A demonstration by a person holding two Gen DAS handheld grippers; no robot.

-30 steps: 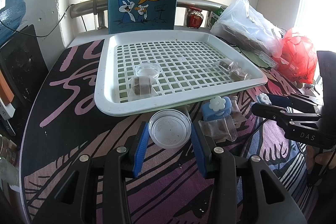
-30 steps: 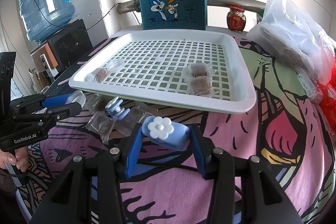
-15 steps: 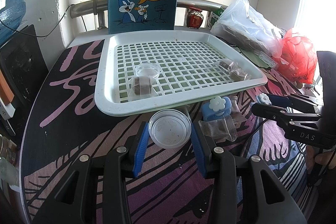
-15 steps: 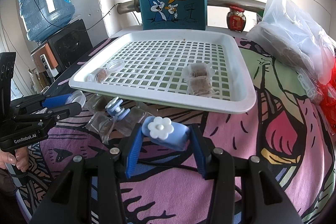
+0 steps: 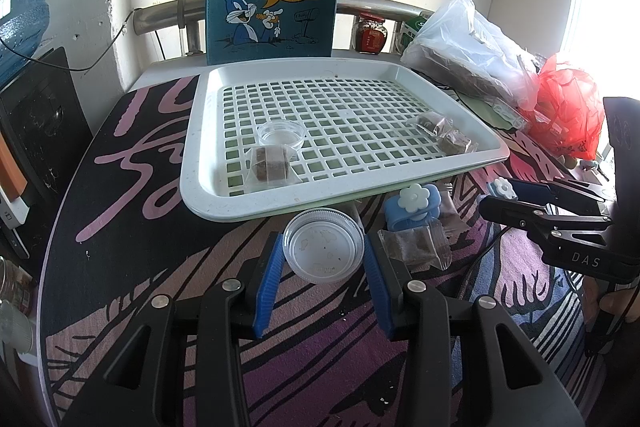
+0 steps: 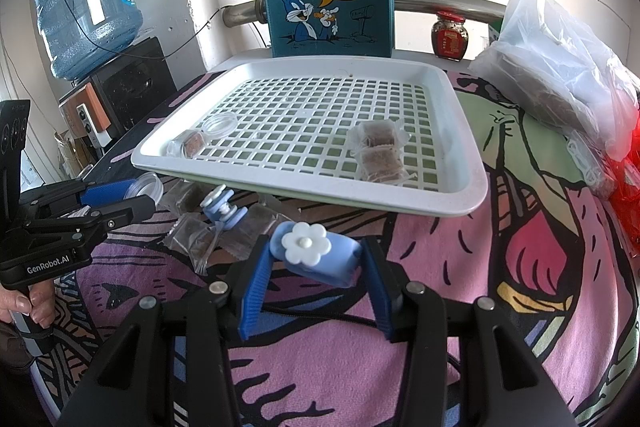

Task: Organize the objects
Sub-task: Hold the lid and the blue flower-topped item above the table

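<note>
Nothing has moved since the earlier frames; both grippers stay put. On the patterned table, the white grid tray holds wrapped brown snacks. Just before it, the left gripper clamps a clear lidded cup, and the right gripper clamps a blue flower clip.

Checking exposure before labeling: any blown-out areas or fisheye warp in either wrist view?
Left wrist view: window at right is blown out, washing the red bag; tray edges bow from fisheye; corners vignetted black. Right wrist view: evenly lit, sharp; red bag overexposed at the right edge; tray rim curves.
</note>
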